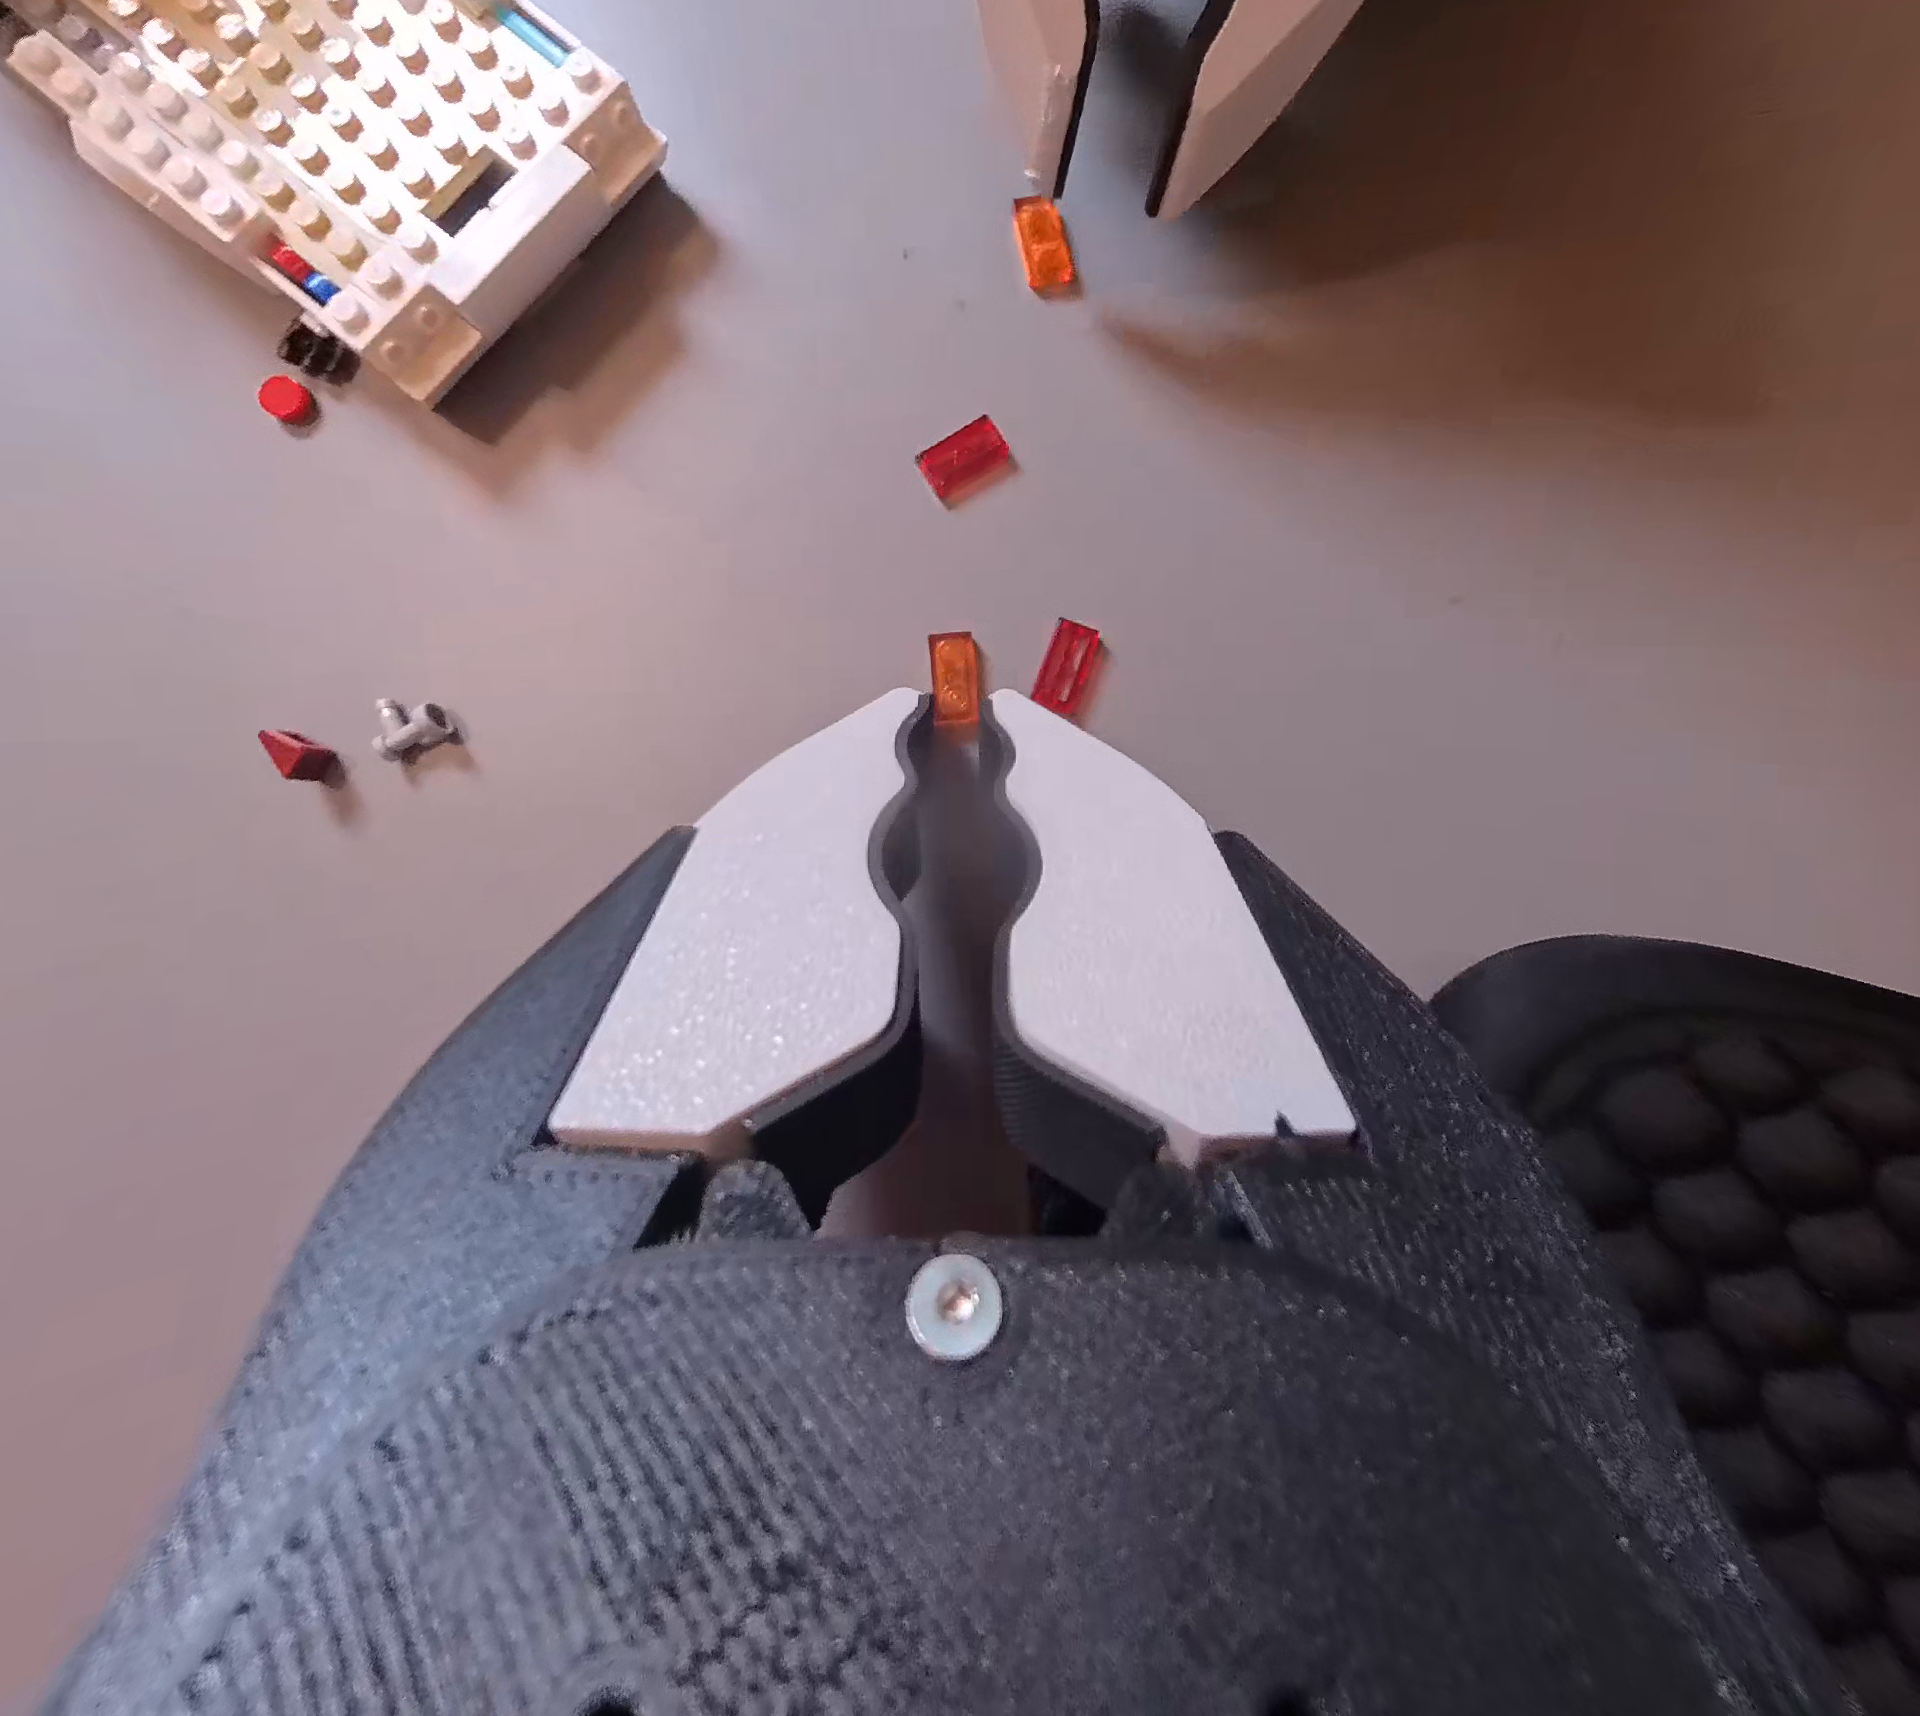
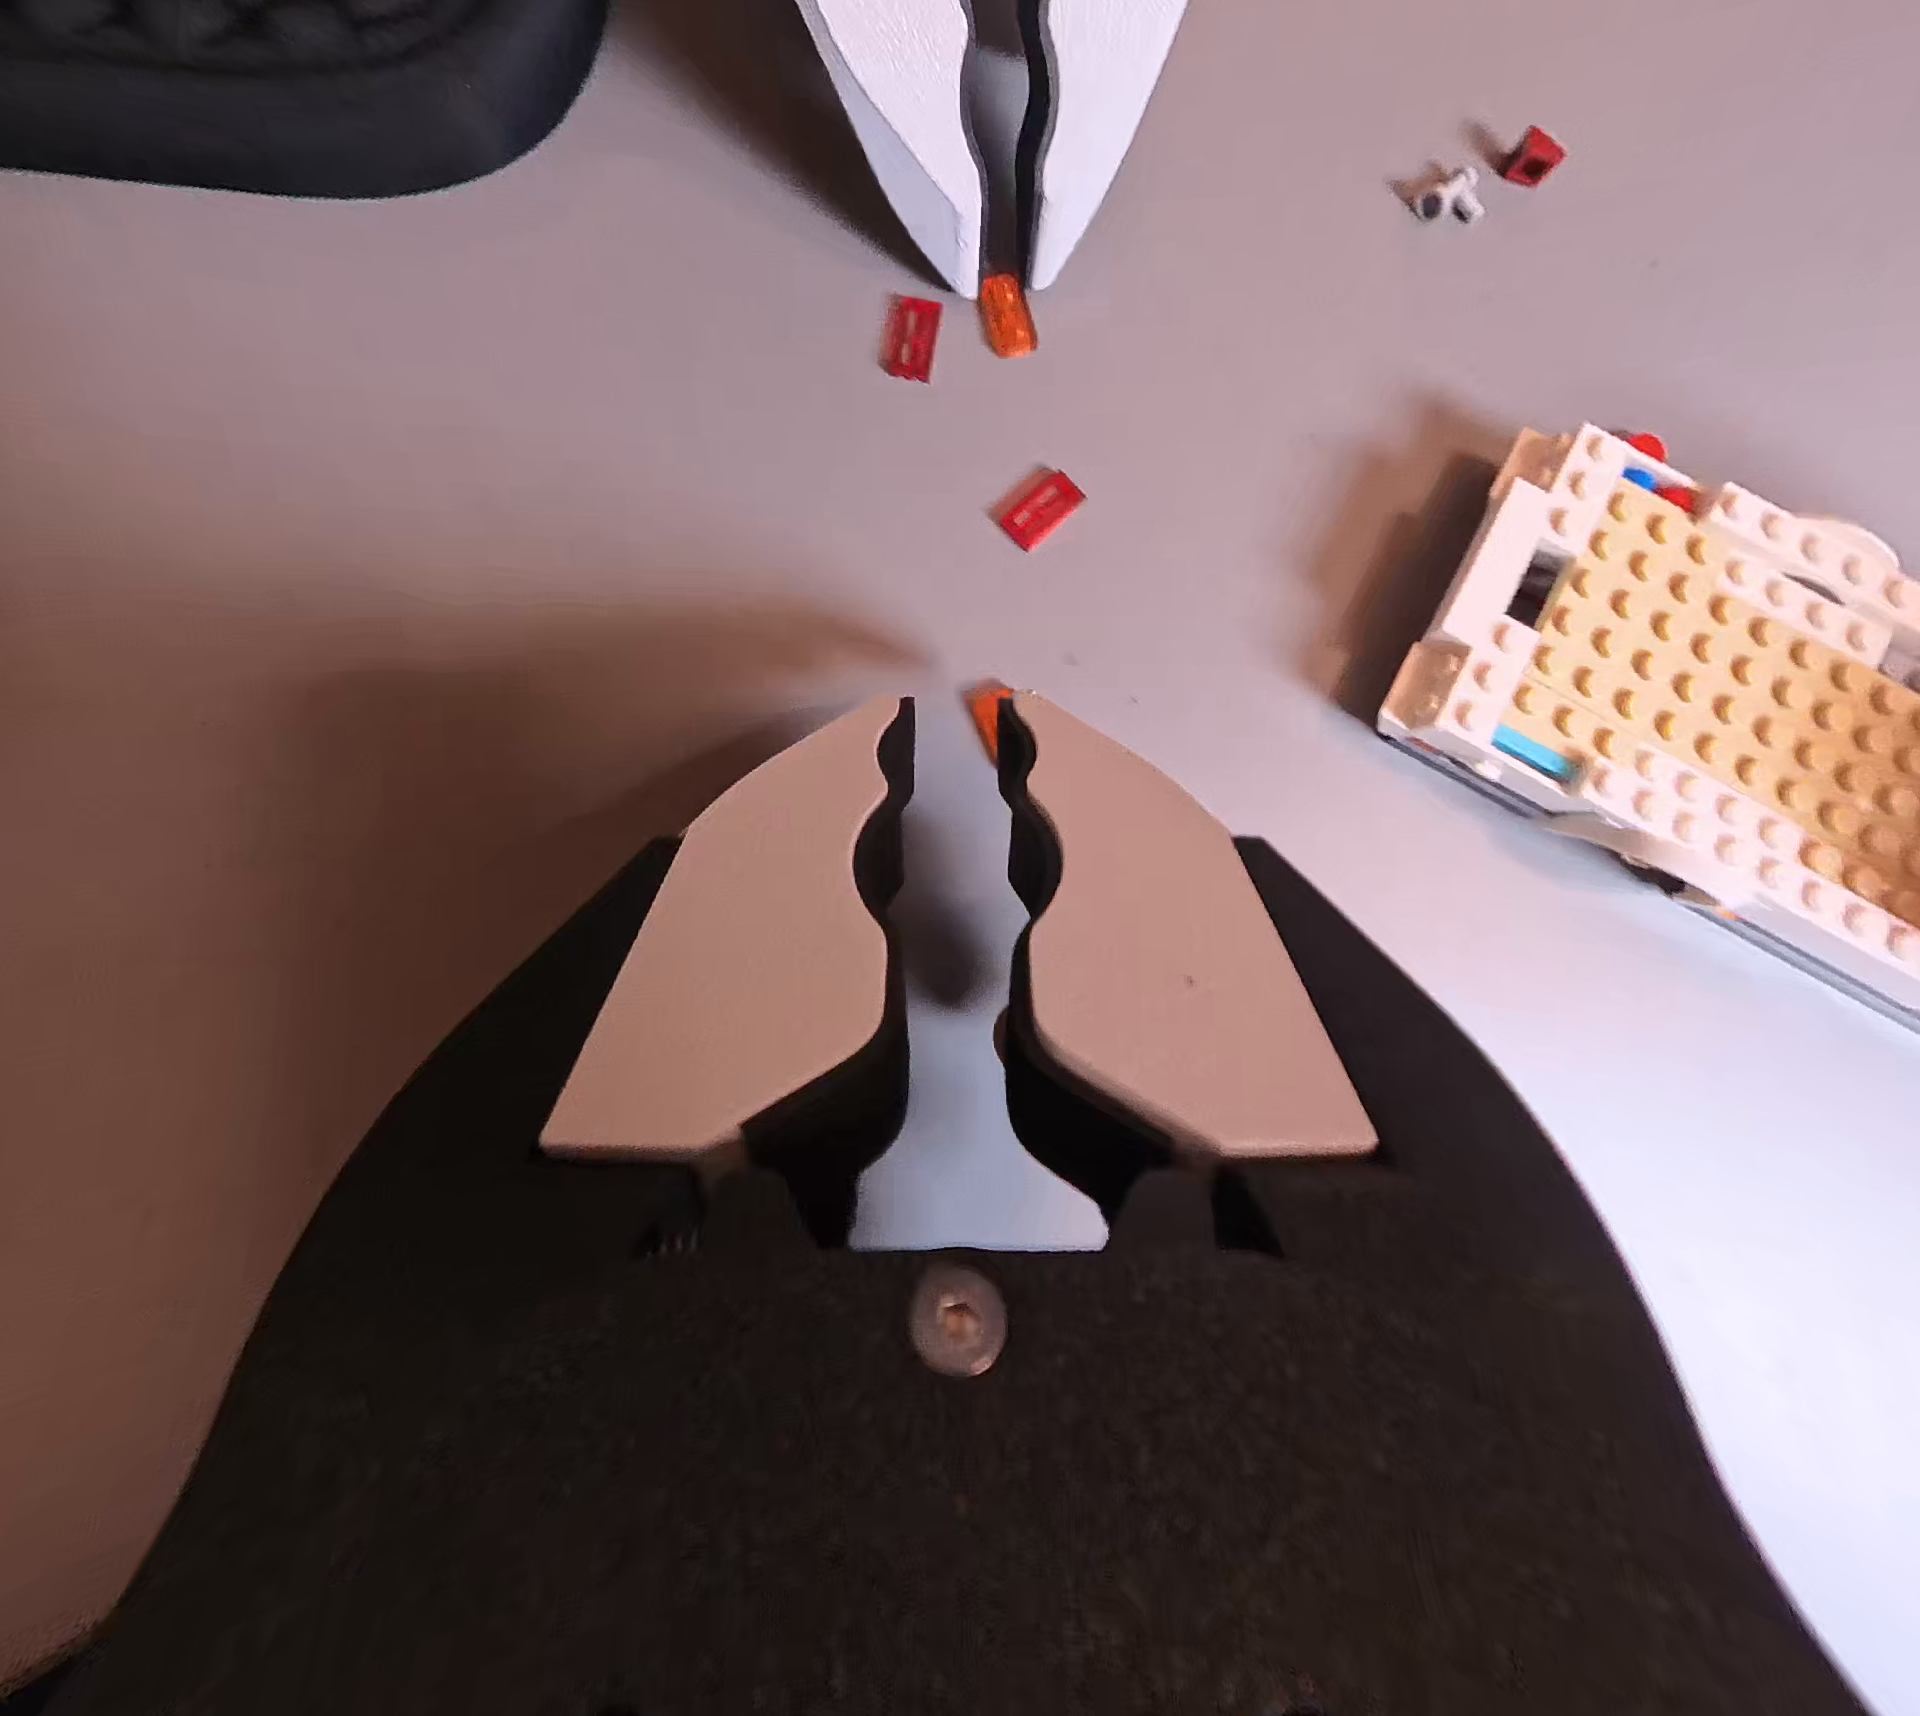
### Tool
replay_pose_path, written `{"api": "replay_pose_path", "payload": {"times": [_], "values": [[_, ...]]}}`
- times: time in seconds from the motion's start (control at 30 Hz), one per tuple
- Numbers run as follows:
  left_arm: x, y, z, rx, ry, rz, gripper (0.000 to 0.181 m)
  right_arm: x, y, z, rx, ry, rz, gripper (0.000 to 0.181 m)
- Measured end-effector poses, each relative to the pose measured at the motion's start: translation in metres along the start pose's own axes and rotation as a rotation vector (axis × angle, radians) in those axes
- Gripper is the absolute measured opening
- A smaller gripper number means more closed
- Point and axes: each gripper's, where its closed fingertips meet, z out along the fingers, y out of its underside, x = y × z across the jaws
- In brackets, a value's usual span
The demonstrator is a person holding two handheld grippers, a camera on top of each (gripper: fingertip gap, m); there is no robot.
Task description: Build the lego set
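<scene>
Two orange tiles: left gripper (image 1: 956, 702) pinches one (image 1: 953, 674); other (image 2: 982, 708) beside parted right gripper (image 2: 961, 705) tips.

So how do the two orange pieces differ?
The left orange piece is pinched between the shut left hand-held gripper's fingertips, one end hidden; the right orange piece lies loose beside one fingertip of the open right hand-held gripper, uncovered in the left wrist view. Both are small, translucent orange.

White-and-tan studded model (image 1: 312, 97), orange (image 1: 954, 677) and red plates (image 1: 965, 459), grey table (image 1: 623, 586).
</scene>
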Motion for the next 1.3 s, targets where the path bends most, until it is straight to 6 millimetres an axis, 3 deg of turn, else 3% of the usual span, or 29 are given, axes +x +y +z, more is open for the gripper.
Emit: {"api": "replay_pose_path", "payload": {"times": [0.37,0.6,0.83,1.03,1.3], "values": [[0.034,-0.004,0.005,-0.005,0.115,0.107,0.008,-0.009,-0.001,0.004,0.002,-0.022,-0.021,0.015],[0.036,-0.009,0.000,-0.008,0.103,0.087,0.023,-0.009,-0.001,-0.001,0.013,-0.013,-0.020,0.015],[0.057,-0.005,0.000,-0.099,0.150,0.114,0.004,-0.008,0.000,-0.006,0.030,-0.005,-0.010,0.015],[0.045,-0.003,0.005,-0.123,0.071,0.074,0.015,-0.010,0.002,-0.005,0.025,-0.006,-0.014,0.015],[0.046,-0.012,0.011,-0.081,0.066,0.075,0.015,-0.010,0.003,-0.005,0.028,-0.010,-0.013,0.015]]}}
